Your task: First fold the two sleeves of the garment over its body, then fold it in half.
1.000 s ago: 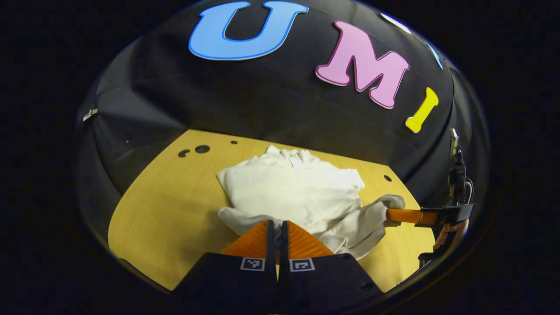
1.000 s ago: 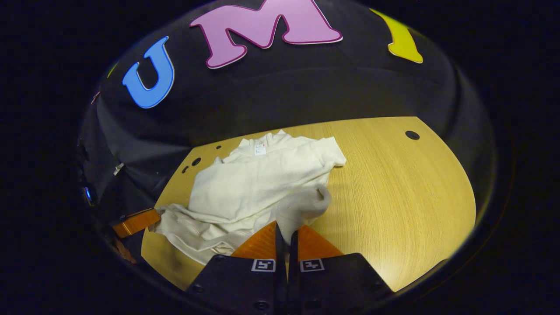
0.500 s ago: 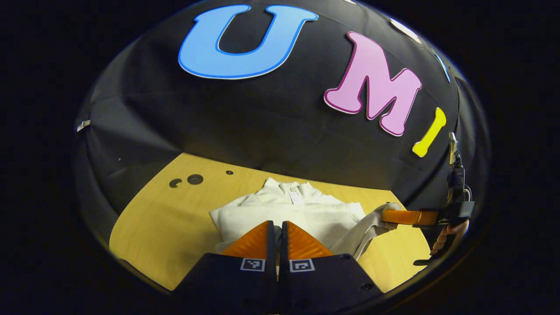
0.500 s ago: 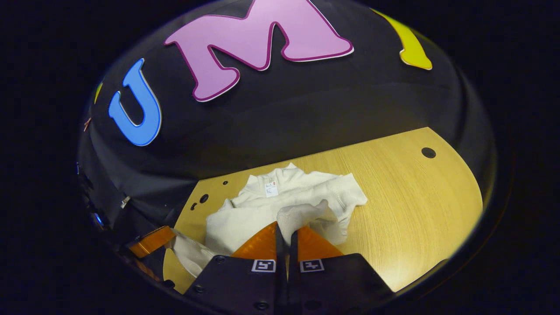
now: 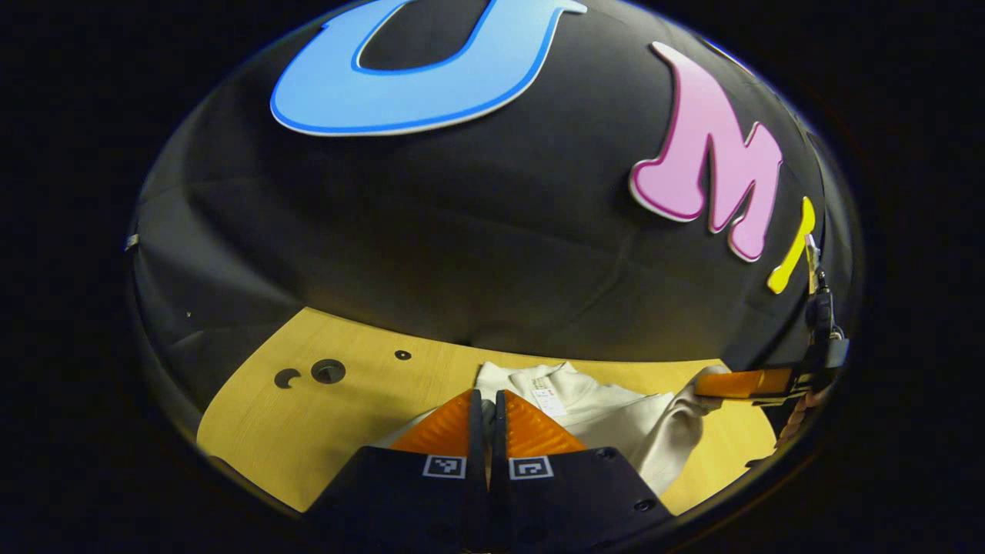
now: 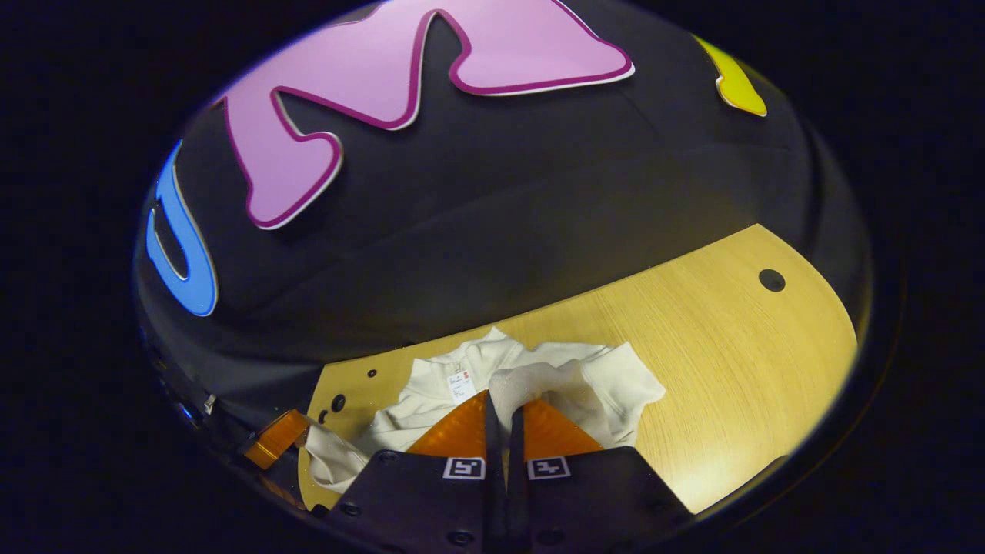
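Observation:
A white garment (image 5: 608, 415) lies on the wooden table (image 5: 323, 415), collar and label toward the back wall. My left gripper (image 5: 486, 408) is shut on the garment's near hem, with cloth pinched between its orange fingers. My right gripper (image 6: 504, 408) is shut on another part of the hem, a fold of white cloth (image 6: 531, 381) rising from its tips over the garment (image 6: 608, 381). In the left gripper view the right gripper (image 5: 742, 382) holds cloth at the far right. The left gripper (image 6: 277, 438) appears at the lower left of the right gripper view.
The table (image 6: 731, 346) stretches bare to the right of the garment, with a round hole (image 6: 771, 280) near its far corner. More holes (image 5: 327, 371) mark the table's left back part. The black cloth wall stands close behind the table.
Both grippers have carried the near hem forward toward the collar, so the garment's body is now doubled over and much less of it shows ahead of the fingers.

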Available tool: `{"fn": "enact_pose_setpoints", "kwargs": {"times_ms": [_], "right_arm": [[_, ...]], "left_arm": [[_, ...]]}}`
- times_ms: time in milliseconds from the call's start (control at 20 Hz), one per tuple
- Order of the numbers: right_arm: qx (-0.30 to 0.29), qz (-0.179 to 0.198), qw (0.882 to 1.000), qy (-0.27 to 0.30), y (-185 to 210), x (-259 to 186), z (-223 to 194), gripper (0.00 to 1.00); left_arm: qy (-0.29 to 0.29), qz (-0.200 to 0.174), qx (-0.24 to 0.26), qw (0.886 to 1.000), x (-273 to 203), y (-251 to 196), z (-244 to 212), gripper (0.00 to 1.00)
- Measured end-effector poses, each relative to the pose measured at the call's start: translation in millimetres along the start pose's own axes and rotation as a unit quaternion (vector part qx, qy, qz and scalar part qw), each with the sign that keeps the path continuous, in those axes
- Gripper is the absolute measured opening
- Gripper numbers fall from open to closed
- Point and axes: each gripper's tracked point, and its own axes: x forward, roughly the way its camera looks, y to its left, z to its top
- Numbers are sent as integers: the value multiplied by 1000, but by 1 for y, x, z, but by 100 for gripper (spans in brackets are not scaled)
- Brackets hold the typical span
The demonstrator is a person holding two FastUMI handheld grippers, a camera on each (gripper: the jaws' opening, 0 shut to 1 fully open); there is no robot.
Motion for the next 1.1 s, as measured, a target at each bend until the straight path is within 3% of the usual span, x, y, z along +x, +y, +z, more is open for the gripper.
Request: {"fn": "enact_pose_setpoints", "kwargs": {"times_ms": [250,400,450,500,550,700,750,1100], "right_arm": [[2,-40,999,7,-32,53,-11,5],[-13,-44,999,16,-41,64,-26,11],[-23,-42,999,18,-43,64,-28,19],[-35,-36,999,14,-43,64,-31,14],[-49,-29,998,9,-41,58,-29,45],[-84,-18,996,-22,-35,26,-21,100],[-97,-19,995,-33,-34,12,-19,99],[-125,-25,985,-119,-20,-123,4,98]], "left_arm": [[24,22,9,999,59,31,-26,6],[29,34,46,998,76,38,-35,6],[25,40,54,997,76,40,-31,8],[20,49,60,997,72,43,-26,13],[17,55,61,996,64,44,-20,32],[-9,69,65,995,27,45,2,83],[-18,71,72,995,14,41,8,100],[-93,67,96,989,-117,9,60,100]]}}
